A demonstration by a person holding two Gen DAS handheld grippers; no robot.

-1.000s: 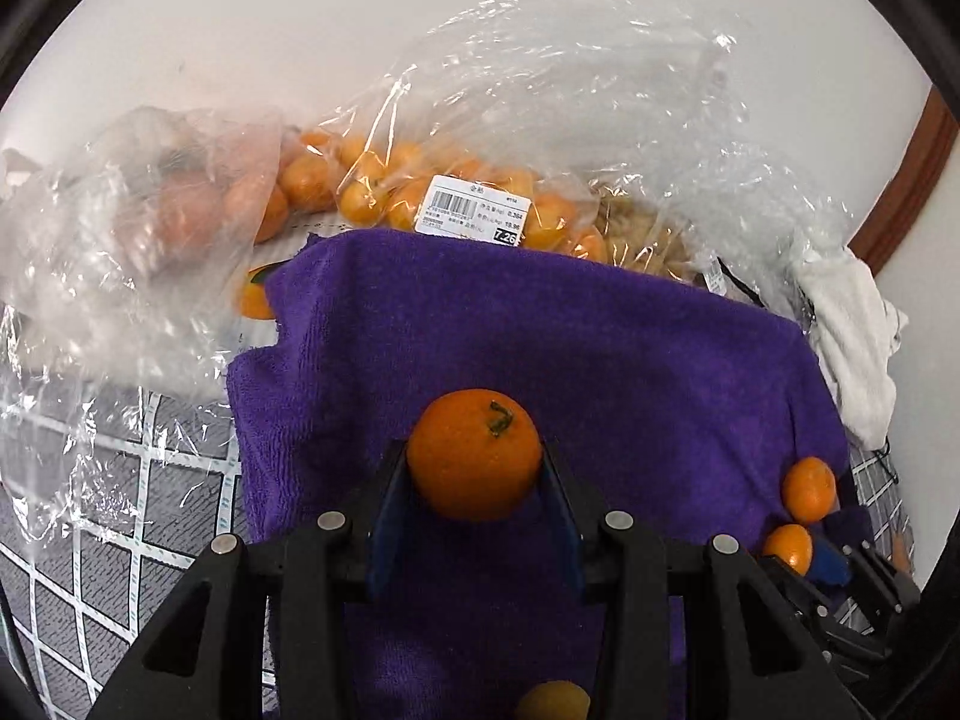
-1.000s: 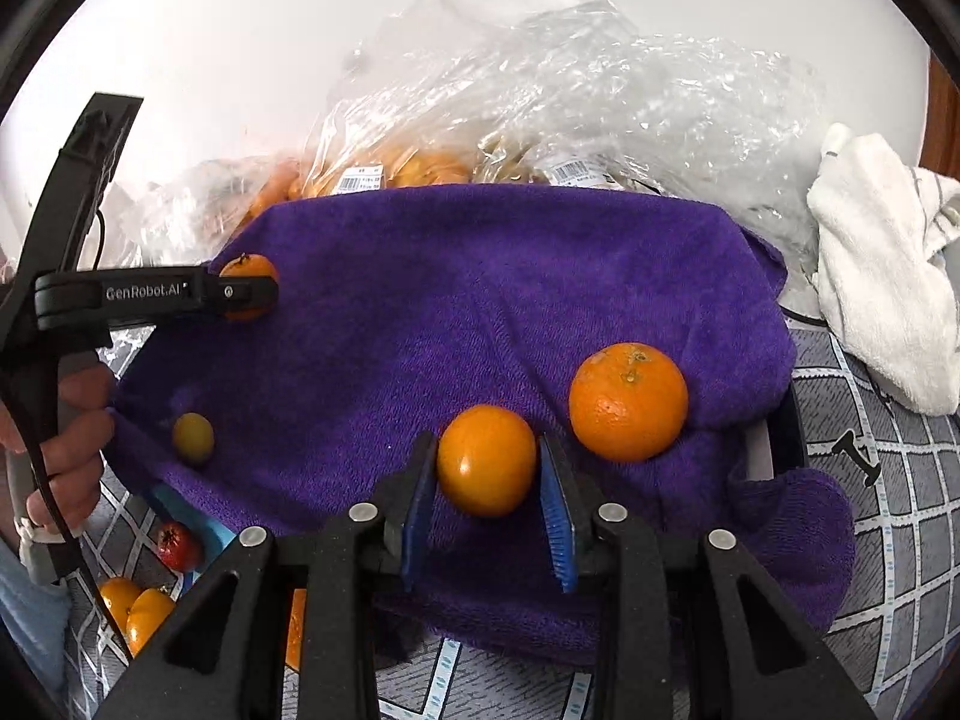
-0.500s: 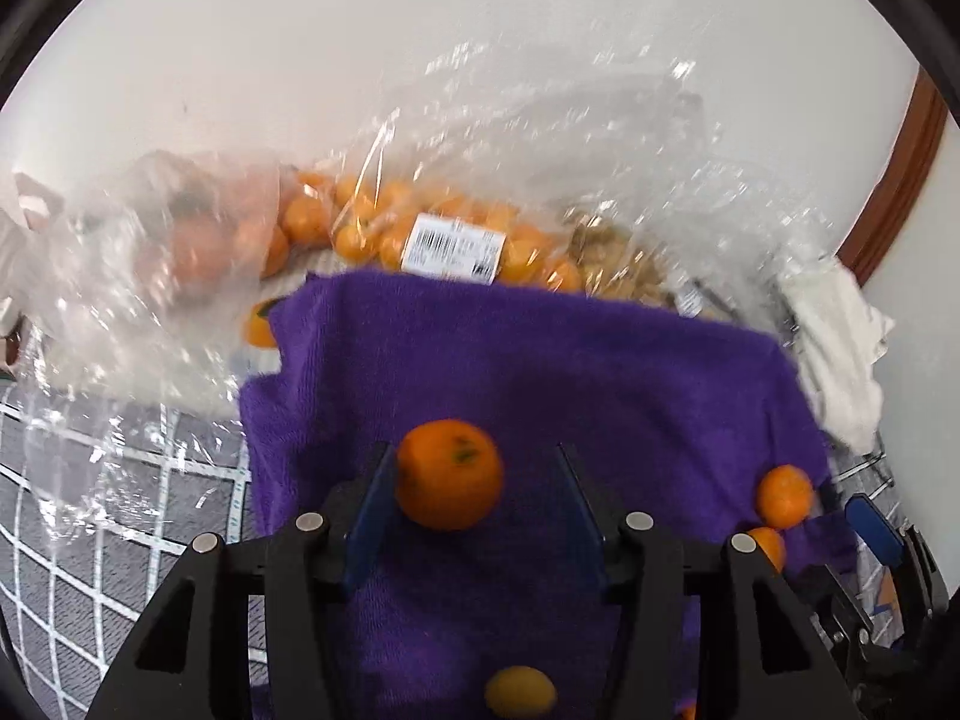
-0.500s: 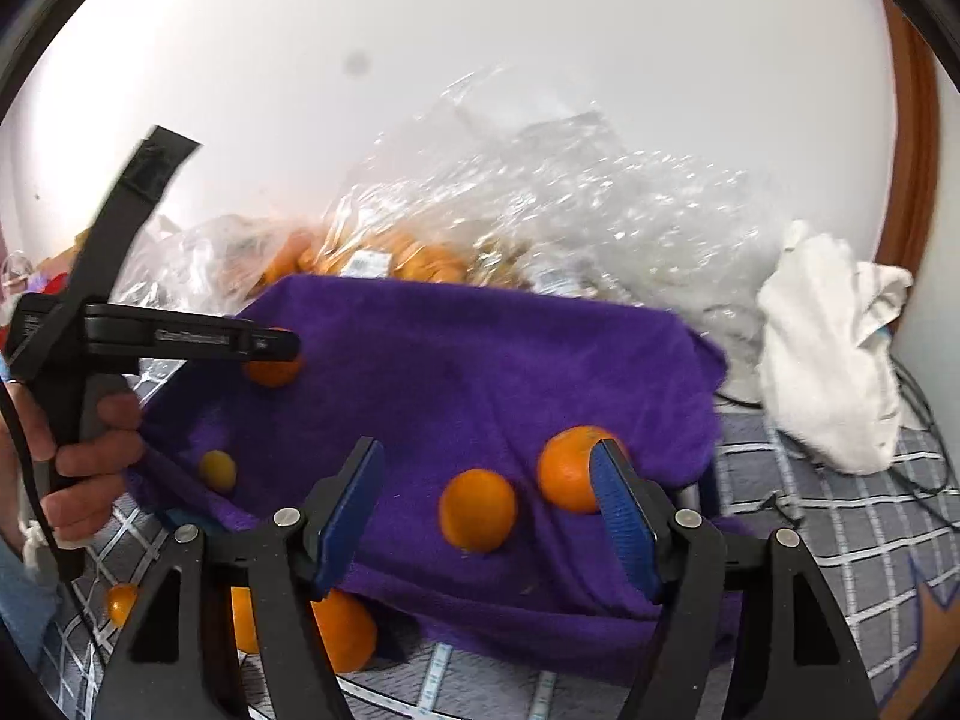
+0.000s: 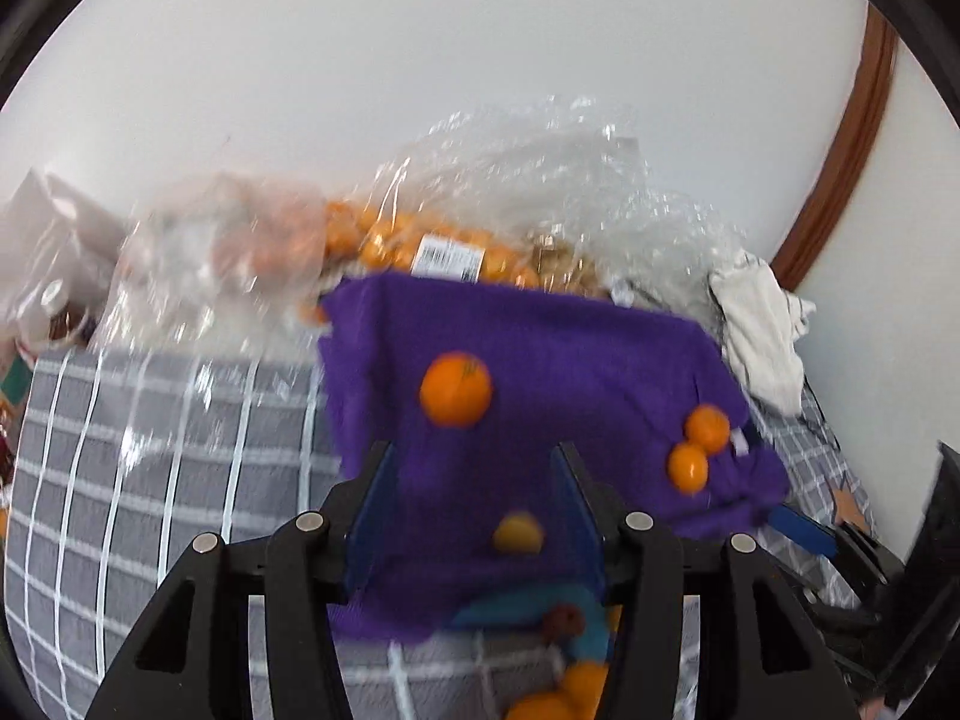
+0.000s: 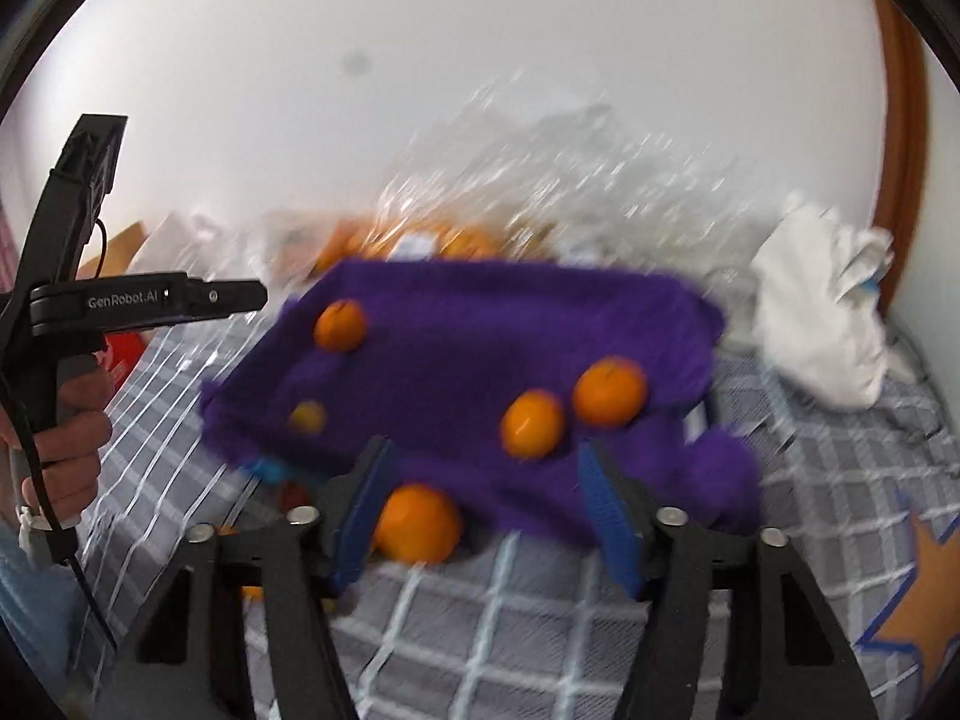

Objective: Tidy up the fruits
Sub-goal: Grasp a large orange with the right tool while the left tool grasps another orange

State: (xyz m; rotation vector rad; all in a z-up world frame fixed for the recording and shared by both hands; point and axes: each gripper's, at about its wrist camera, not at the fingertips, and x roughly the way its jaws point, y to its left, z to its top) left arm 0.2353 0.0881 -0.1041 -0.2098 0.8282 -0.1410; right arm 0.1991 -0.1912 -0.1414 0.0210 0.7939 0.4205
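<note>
A purple towel lies on the checked cloth. On it sit an orange, two oranges side by side and a small yellow fruit. My left gripper is open and empty, pulled back from the orange; it also shows in the right wrist view. My right gripper is open and empty, near the two oranges. A loose orange lies off the towel's near edge.
Clear plastic bags holding several oranges stand behind the towel by the white wall. A white cloth lies at the right. A small red fruit on something blue and more oranges lie near the towel's front edge.
Both grippers opened, let go of their oranges on the towel and drew back and up. The released oranges stay where they were set.
</note>
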